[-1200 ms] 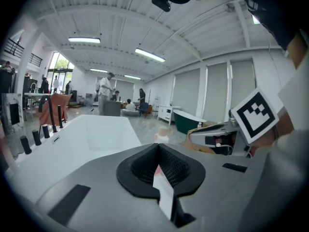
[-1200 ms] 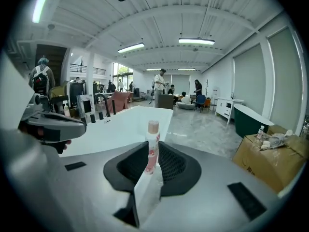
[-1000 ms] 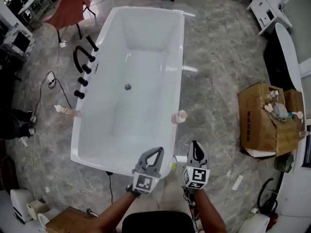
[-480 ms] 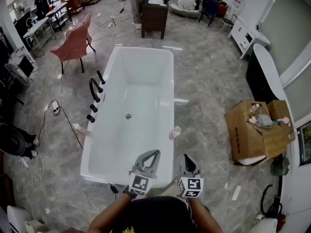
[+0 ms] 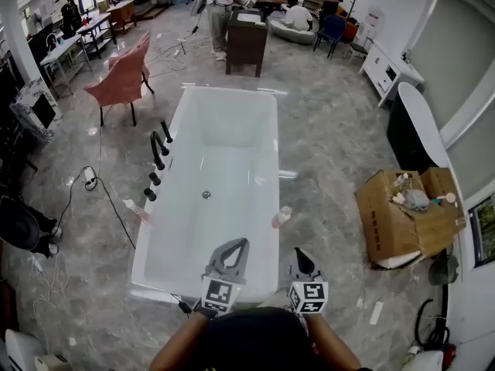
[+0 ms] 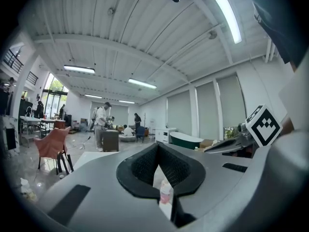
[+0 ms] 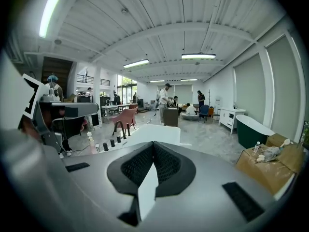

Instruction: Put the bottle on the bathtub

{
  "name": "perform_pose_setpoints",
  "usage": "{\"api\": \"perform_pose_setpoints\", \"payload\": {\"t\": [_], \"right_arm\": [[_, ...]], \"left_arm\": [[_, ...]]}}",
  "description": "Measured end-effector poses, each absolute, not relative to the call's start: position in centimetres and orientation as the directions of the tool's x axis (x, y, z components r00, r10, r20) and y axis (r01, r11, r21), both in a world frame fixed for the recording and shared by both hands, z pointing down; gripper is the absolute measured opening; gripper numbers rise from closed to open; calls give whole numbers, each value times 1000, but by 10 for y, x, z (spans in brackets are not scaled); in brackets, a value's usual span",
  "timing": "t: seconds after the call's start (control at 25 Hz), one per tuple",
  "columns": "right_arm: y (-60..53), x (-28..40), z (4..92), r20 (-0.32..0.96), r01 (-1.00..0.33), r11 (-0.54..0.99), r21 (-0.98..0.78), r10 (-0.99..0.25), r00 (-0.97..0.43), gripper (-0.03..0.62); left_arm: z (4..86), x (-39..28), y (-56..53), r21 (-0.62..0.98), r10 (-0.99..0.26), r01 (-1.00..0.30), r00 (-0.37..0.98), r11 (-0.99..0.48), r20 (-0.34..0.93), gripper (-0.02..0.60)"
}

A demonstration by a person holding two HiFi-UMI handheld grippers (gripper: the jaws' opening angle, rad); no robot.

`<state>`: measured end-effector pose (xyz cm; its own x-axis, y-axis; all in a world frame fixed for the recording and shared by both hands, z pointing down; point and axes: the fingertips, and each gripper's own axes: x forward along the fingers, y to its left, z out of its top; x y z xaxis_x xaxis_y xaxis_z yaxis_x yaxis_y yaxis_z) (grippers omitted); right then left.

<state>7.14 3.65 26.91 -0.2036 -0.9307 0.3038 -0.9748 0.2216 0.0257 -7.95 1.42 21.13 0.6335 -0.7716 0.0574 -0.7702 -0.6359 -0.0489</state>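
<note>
A white bathtub [image 5: 267, 141] fills the middle of the head view. On its right rim stands a small pink bottle [image 5: 281, 217], free of both grippers. It also shows low between the left gripper's jaws, far off, as the pink bottle [image 6: 165, 193]. A second pink pump bottle [image 5: 136, 209] stands at the tub's left edge near the knobs, seen too as the pump bottle [image 7: 90, 141]. My left gripper [image 5: 241, 244] and right gripper [image 5: 300, 252] hover side by side over the tub's near end. Both are shut with nothing held, tips meeting in the left gripper [image 6: 158, 145] and right gripper [image 7: 153, 143].
A black faucet with knobs [image 5: 158, 149] lines the tub's left rim. An open cardboard box [image 5: 402, 226] sits on the floor at right, a dark tub [image 5: 414, 134] behind it. A red chair [image 5: 124, 79], a dark cabinet [image 5: 247, 41] and floor cables [image 5: 93, 184] lie beyond; people stand at the back.
Both grippers have risen and drawn back from the tub's right rim. The head view has lifted, showing more of the room. The pink bottle stays on the rim.
</note>
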Motion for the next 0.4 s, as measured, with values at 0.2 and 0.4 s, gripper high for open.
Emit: {"api": "perform_pose_setpoints", "payload": {"t": [0.2, 0.4], "right_arm": [[35, 68, 265, 308, -970, 241, 35, -926, -219, -2], [44, 56, 271, 335, -965, 257, 47, -914, -227, -2]], "left_arm": [[209, -81, 14, -48, -778, -776, 626, -628, 59, 17], [221, -108, 21, -39, -793, -793, 603, -608, 88, 17]]}}
